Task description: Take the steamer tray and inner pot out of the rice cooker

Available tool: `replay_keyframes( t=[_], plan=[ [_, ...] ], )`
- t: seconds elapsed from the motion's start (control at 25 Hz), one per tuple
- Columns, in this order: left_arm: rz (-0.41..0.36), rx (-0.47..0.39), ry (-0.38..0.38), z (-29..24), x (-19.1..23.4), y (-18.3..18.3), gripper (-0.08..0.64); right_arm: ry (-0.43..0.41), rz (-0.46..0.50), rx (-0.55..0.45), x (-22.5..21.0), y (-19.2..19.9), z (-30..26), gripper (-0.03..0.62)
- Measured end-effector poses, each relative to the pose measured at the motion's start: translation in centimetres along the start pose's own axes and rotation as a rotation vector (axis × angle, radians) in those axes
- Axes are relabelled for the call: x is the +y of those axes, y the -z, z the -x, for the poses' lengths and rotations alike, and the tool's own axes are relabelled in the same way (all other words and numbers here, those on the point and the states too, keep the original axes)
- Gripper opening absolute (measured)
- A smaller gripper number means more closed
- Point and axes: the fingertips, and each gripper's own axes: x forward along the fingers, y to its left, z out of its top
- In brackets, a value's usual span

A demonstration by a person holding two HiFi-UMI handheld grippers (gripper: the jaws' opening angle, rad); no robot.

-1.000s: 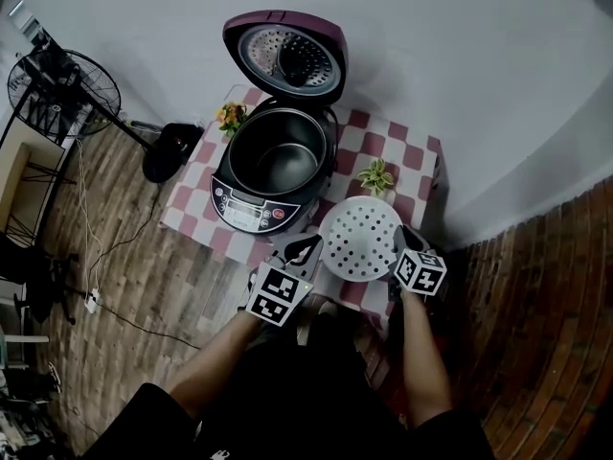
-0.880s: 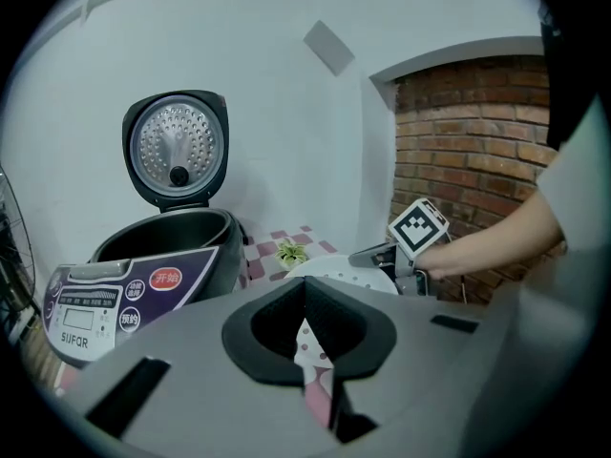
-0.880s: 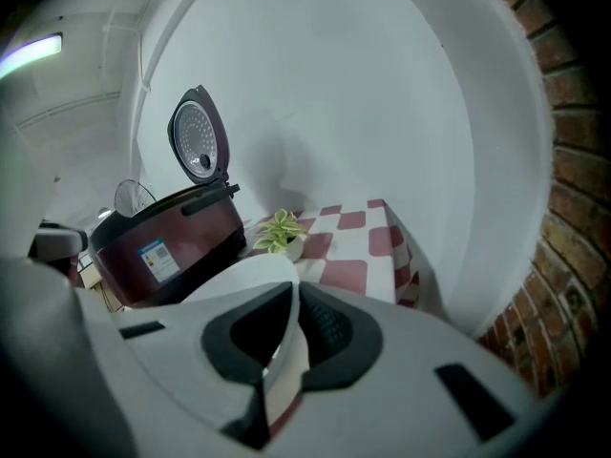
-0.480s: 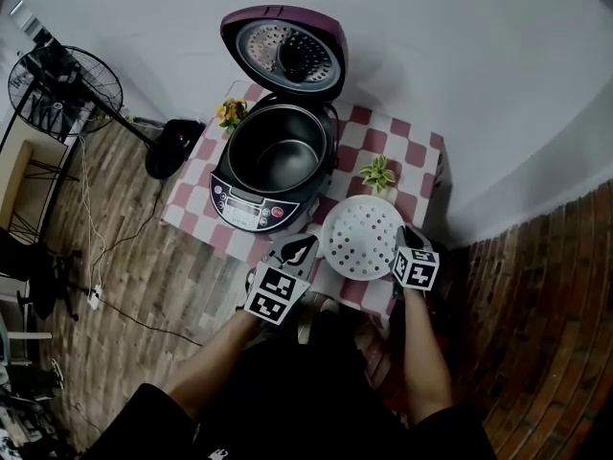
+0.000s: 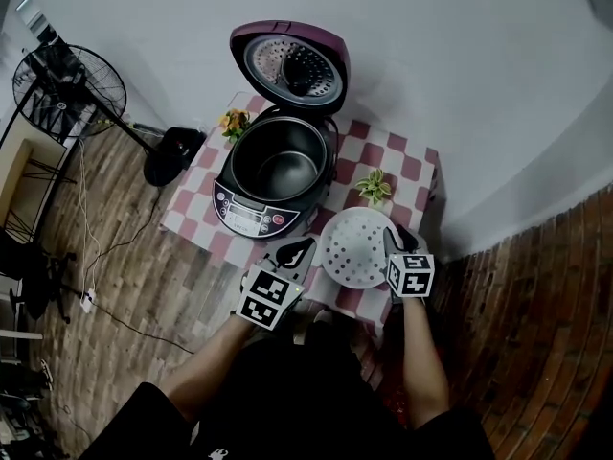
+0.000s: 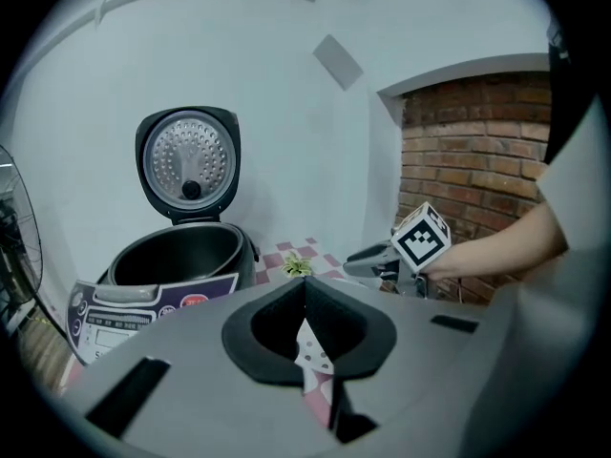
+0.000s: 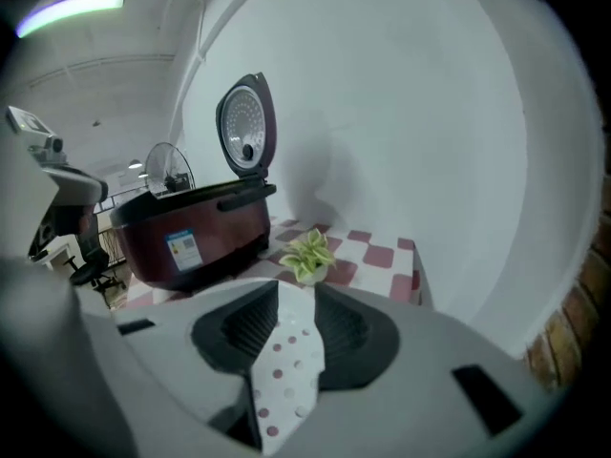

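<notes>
The white perforated steamer tray [image 5: 356,247] lies flat on the checked table, in front of and to the right of the cooker. The purple rice cooker [image 5: 251,211] stands with its lid [image 5: 292,60] up, and the dark inner pot [image 5: 283,161] sits inside it. My right gripper [image 5: 397,238] is at the tray's right edge. Its jaws are opening, and the tray [image 7: 284,370] shows in the gap between them without the pads pressing on it. My left gripper [image 5: 292,255] is shut and empty just left of the tray. In its own view the left gripper [image 6: 305,282] faces the pot [image 6: 181,251].
A small potted plant [image 5: 374,185] stands just behind the tray, and orange flowers [image 5: 232,121] sit at the cooker's left. The table [image 5: 412,166] is small, with a white wall behind it. A floor fan [image 5: 67,89] stands far left and a brick wall [image 6: 477,151] is on the right.
The right gripper has rolled at the tray's right edge, so its cube now faces squarer. The tray lies where it was. The left gripper has barely moved.
</notes>
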Motion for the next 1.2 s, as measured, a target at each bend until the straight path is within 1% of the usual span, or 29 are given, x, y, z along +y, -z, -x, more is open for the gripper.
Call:
replay_keyframes(
  t=[0.08, 0.24, 0.4, 0.56, 0.72, 0.92, 1.08, 1.2],
  plan=[
    [-0.011, -0.022, -0.008, 0.5, 0.2, -1.3, 0.003, -0.036, 0.0, -0.039, 1.5, -2.2, 0.6, 0.109],
    [-0.019, -0.08, -0.05, 1.8, 2.3, -4.3, 0.003, -0.088, 0.038, -0.094, 4.4, -6.6, 1.7, 0.004],
    [-0.029, -0.118, -0.13, 3.2, 6.5, -6.7, 0.003, -0.138, 0.062, -0.142, 7.2, -11.0, 2.3, 0.002],
    [-0.048, -0.106, -0.218, 3.7, 11.4, -7.5, 0.002, -0.172, 0.085, -0.17, 9.9, -13.9, 1.8, 0.002],
    [-0.076, -0.088, -0.268, 3.5, 15.4, -8.1, 0.003, -0.178, 0.12, -0.171, 11.9, -15.8, 0.7, 0.002],
    [-0.097, -0.051, -0.28, 2.4, 19.6, -8.3, 0.003, -0.164, 0.15, -0.165, 13.6, -17.8, -1.2, 0.002],
    [-0.114, -0.008, -0.259, 1.1, 22.4, -8.3, 0.003, -0.159, 0.177, -0.163, 15.1, -19.3, -2.5, 0.002],
    [-0.121, 0.017, -0.238, 0.2, 24.1, -8.0, 0.02, -0.157, 0.206, -0.152, 16.5, -20.2, -3.8, 0.002]
  ],
)
